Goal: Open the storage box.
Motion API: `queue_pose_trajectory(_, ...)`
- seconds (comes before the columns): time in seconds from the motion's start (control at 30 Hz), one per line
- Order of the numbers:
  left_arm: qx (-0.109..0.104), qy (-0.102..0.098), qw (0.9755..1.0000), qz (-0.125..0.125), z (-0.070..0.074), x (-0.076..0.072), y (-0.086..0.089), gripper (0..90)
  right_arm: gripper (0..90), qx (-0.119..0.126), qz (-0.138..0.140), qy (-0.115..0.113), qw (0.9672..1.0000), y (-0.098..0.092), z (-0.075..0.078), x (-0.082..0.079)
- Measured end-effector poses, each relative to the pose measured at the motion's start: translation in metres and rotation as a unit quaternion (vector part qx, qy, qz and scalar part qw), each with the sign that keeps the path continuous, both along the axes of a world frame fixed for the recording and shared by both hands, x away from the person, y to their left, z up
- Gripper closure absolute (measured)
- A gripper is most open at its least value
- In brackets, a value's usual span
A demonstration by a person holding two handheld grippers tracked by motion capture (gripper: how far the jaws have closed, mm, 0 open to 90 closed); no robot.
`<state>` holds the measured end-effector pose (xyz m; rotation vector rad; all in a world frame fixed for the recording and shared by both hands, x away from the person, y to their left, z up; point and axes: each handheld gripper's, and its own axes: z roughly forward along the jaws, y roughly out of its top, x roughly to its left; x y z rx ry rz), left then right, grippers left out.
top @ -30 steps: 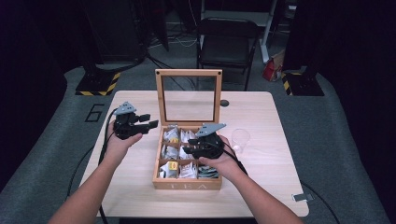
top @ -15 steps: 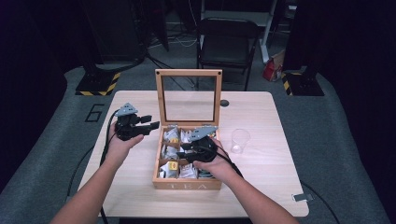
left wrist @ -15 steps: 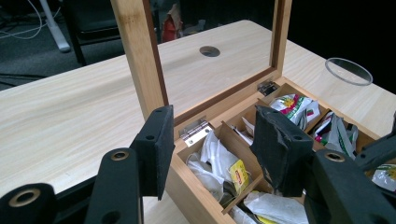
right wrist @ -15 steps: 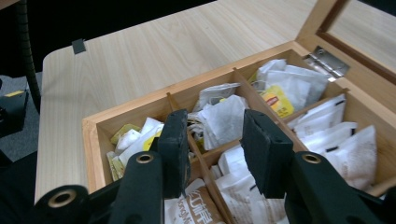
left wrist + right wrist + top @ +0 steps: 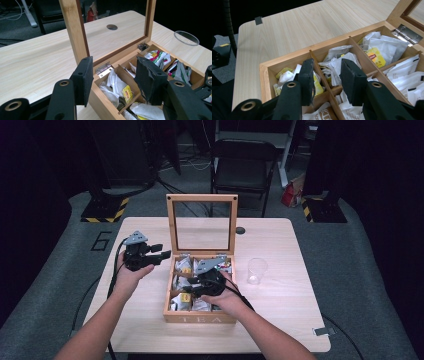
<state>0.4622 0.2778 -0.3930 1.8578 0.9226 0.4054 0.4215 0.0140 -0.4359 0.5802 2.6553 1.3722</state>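
A wooden tea box [image 5: 200,318] stands at the table's middle with its glass lid [image 5: 202,198] raised upright. Paper tea bags [image 5: 374,56] fill its compartments. My right gripper [image 5: 194,286] hovers low over the box's left compartments. In the right gripper view the gripper [image 5: 328,77] is open, its jaws straddling a thin divider [image 5: 318,68] with white tea bags [image 5: 334,67] just beyond. My left gripper [image 5: 161,256] is held beside the box's far left corner. It [image 5: 113,75] is open and empty, pointing past the lid's post [image 5: 73,27] at the hinge.
A clear plastic cup [image 5: 256,270] stands on the table right of the box, and its rim [image 5: 186,37] shows in the left gripper view. A round cable hole [image 5: 240,230] sits behind the lid. A black chair [image 5: 243,167] stands beyond the table.
My right gripper has moved left and nearer across the box, down towards the left compartments. The left gripper has barely shifted.
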Motion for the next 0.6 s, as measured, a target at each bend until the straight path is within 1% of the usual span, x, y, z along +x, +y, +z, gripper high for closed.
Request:
queue_pose_trajectory(0.17, 0.002, 0.0, 1.0, -0.001, 0.0, 0.0, 0.001, 48.3, 62.7, 0.007, 0.004, 0.008, 0.9999, 0.004, -0.002, 0.0)
queue_pose_trajectory(0.4, 0.0, 0.002, 1.0, 0.001, -0.001, 0.0, 0.003, 48.2, 62.7, 0.0, 0.013, 0.015, 0.9998, 0.009, -0.007, 0.0)
queue_pose_trajectory(0.6, 0.0, 0.001, 1.0, 0.001, -0.001, 0.0, 0.003, 48.3, 63.0, -0.006, 0.026, 0.018, 0.9995, 0.015, -0.01, -0.001)
